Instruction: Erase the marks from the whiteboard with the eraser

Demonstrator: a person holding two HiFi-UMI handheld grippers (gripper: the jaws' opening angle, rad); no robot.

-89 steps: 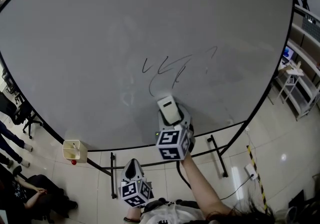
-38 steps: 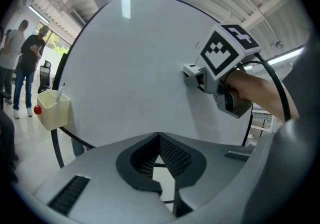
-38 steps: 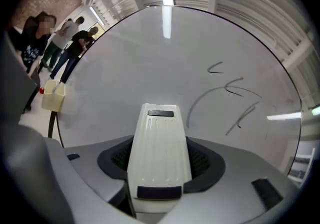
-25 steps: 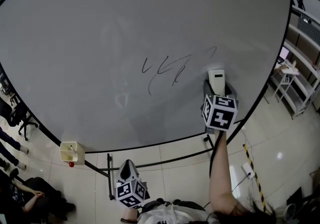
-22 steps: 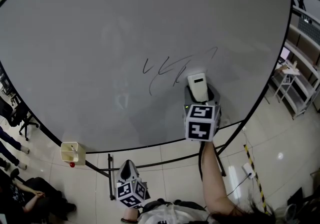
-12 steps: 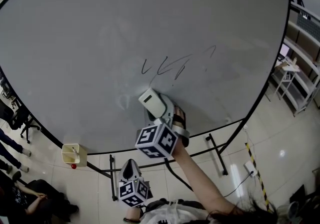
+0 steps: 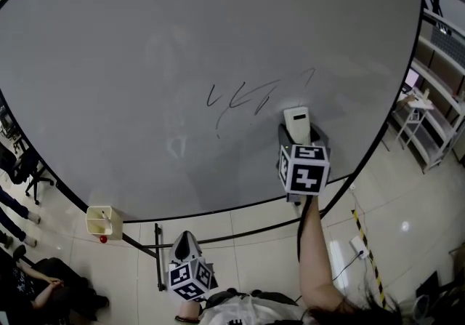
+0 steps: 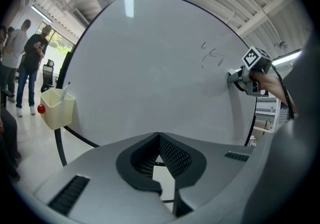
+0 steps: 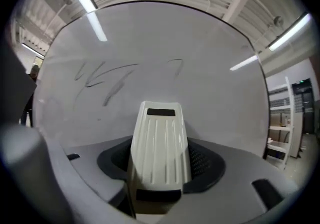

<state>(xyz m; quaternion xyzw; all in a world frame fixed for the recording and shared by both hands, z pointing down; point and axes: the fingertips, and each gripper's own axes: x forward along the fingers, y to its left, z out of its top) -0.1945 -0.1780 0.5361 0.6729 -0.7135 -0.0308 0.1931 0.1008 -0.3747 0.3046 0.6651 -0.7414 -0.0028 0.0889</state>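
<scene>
A large whiteboard (image 7: 145, 40) carries thin black marks (image 7: 247, 98), also seen in the right gripper view as marks (image 9: 107, 80) up and to the left. My right gripper (image 7: 296, 127) is shut on a cream ribbed eraser (image 9: 159, 145), whose front end, the eraser (image 7: 296, 121), sits against the board just below and right of the marks. The lower tail of the curved stroke (image 7: 219, 123) looks faint and broken. My left gripper (image 7: 186, 247) hangs low in front of the person, away from the board; its jaws meet with nothing between them (image 8: 159, 140).
A cream cup (image 7: 100, 220) with a red ball under it hangs at the board's lower left edge. The board's stand (image 7: 158, 258) runs along the tiled floor below. White shelving (image 7: 436, 113) stands to the right. People (image 8: 22, 62) stand at far left.
The right gripper with the eraser has swept from the board's lower middle, below the curved stroke, back to the right, under the marks' right end. The stroke's tail is now fainter.
</scene>
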